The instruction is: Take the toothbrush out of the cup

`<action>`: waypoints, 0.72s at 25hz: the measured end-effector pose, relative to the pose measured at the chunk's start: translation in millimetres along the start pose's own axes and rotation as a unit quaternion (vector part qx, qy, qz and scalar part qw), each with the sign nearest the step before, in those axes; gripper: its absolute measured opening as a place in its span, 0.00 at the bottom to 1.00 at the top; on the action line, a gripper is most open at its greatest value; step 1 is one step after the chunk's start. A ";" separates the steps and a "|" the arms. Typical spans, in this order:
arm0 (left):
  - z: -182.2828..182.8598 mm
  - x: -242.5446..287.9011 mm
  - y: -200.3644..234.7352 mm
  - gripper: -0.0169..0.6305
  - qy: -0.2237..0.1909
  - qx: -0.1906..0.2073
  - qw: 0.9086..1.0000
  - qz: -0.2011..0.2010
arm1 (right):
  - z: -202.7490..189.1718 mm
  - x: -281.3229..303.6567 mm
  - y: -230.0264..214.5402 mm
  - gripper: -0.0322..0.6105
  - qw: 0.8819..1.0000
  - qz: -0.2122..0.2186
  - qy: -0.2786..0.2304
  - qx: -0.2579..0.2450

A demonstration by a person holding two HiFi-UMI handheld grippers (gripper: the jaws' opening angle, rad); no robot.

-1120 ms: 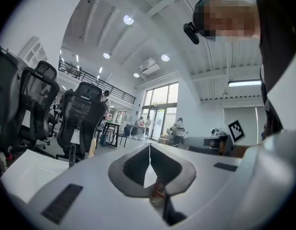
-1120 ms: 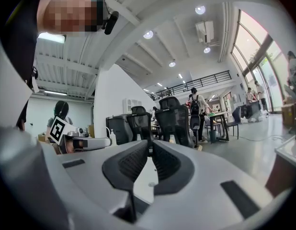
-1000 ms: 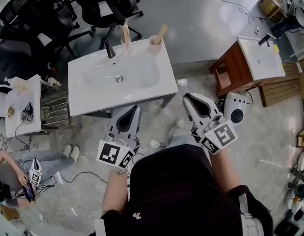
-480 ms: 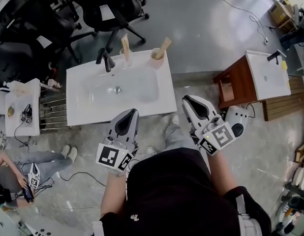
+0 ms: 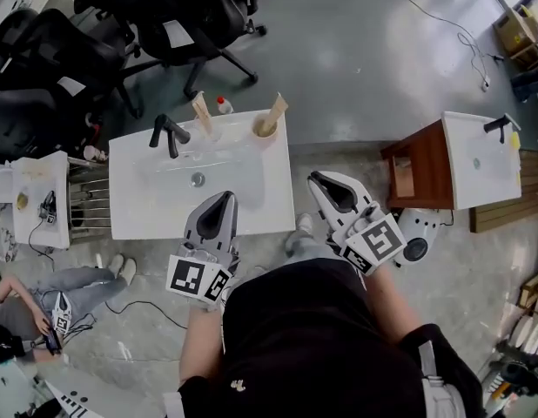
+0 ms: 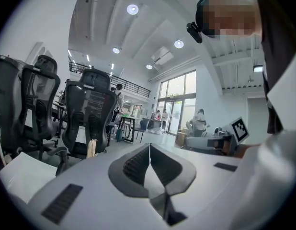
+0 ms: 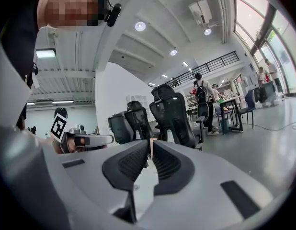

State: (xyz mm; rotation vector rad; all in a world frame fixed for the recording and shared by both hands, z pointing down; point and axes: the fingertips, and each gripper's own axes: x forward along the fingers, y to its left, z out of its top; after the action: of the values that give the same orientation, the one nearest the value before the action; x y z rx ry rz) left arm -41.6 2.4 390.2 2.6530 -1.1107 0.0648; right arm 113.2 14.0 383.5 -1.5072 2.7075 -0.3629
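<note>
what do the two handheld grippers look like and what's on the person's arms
The left gripper and right gripper are matching pale grey plastic shells that taper to a point, each with a dark grey teardrop inset and ribbed dark pads. Each carries a white cube with black square markers at its rear. The person wears a black short-sleeved top.

Ahead of your two claws (image 5: 224, 200) stand two cups (image 5: 263, 131), two toothbrushes (image 5: 276, 109) and one tap (image 5: 167, 133). You have two sinks (image 5: 147, 200): one by the claws, one off to their right.
</note>
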 end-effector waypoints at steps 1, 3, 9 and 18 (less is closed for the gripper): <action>0.4 7.6 -0.9 0.06 0.000 0.000 1.000 0.004 | -0.2 2.3 -7.7 0.13 1.000 0.005 0.002 0.003; -0.2 21.6 -2.7 0.06 0.001 0.001 1.000 0.012 | -0.7 6.3 -21.6 0.13 1.000 0.015 0.004 0.008; -1.8 43.9 1.6 0.06 0.007 -0.003 0.999 0.043 | -4.6 22.6 -50.1 0.13 0.999 0.041 0.012 0.020; -4.8 35.1 18.2 0.06 0.020 -0.011 0.998 0.053 | -16.1 55.3 -59.7 0.13 0.999 0.036 0.027 0.031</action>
State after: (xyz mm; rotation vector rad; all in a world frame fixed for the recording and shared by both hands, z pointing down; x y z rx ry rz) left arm -29.3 -32.9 403.9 2.5599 -1.2305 0.1251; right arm 131.6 -59.6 417.0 -1.3998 2.7549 -0.4862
